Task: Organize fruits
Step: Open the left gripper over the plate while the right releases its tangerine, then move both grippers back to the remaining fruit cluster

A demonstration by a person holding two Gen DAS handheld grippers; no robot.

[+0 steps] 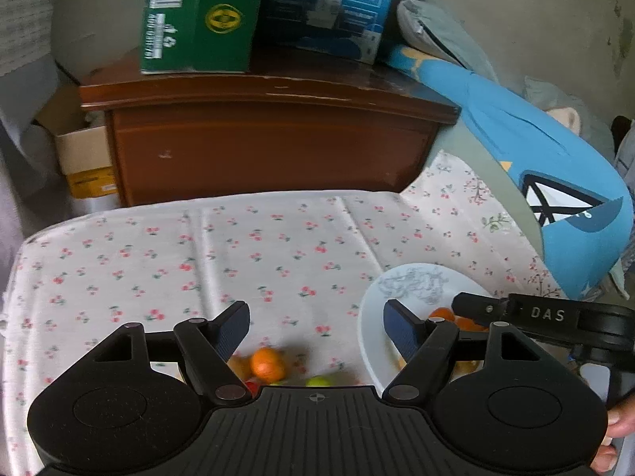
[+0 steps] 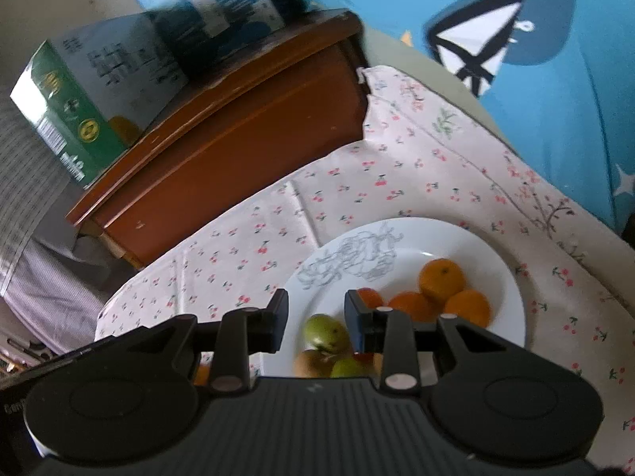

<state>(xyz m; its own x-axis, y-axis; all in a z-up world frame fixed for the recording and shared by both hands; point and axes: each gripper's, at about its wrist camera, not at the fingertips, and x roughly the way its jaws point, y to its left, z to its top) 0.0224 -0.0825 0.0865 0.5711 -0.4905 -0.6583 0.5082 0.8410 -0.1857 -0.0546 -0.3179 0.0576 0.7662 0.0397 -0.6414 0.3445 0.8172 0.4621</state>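
Note:
A white plate [image 2: 436, 238] with a grey flower print lies on the cherry-print cloth. It holds several oranges [image 2: 440, 279] and green fruits [image 2: 325, 331]. My right gripper [image 2: 315, 323] is open over the plate's near side, with a green fruit between its fingers but not clamped. In the left wrist view the plate [image 1: 412, 281] is at the right. My left gripper [image 1: 316, 331] is wide open and empty above the cloth. Below it lie an orange [image 1: 268, 364] and a green fruit [image 1: 318, 380]. The right gripper's body [image 1: 547, 313] hangs over the plate.
A brown wooden cabinet [image 1: 270, 139] stands behind the table, with a green box [image 1: 198, 20] and a blue box [image 1: 329, 4] on top. A blue shark-print cushion [image 1: 555, 182] lies to the right. Cardboard boxes [image 1: 83, 158] sit at the left.

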